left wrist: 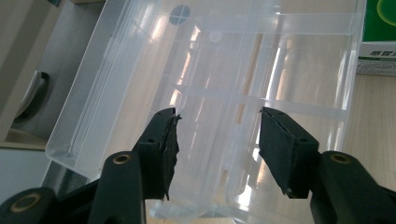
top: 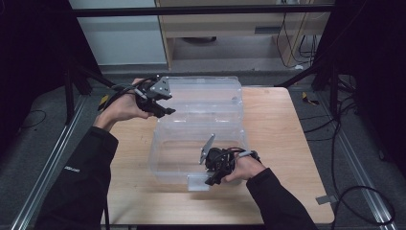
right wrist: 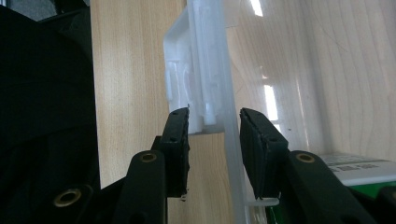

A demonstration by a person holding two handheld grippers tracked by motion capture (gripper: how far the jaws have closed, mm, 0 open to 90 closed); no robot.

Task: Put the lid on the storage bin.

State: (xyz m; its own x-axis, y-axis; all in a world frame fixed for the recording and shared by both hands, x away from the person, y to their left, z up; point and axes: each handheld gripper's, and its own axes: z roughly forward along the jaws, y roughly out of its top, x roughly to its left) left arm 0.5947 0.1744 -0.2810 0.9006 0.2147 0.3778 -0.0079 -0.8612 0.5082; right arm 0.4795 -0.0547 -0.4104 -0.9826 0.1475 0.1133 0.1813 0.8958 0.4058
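Note:
A clear plastic storage box (top: 165,158) stands on the wooden table (top: 287,143) with its clear lid (top: 206,88) swung back behind it. My left gripper (top: 168,111) is at the box's back left corner, by the lid. In the left gripper view it (left wrist: 217,135) stands open, with the clear plastic (left wrist: 261,60) just past the fingertips and nothing pressed between the pads. My right gripper (top: 210,181) is at the box's near edge. There its (right wrist: 215,135) jaws straddle the front wall (right wrist: 229,70) beside the white latch (right wrist: 184,74), closed on them.
A green and white carton (left wrist: 378,42) lies past the far side of the box, and a carton (right wrist: 359,172) shows through the box wall. Bare wood (top: 139,191) lies left and right of the box. Metal frame rails (top: 359,167) and cables (top: 364,196) edge the table.

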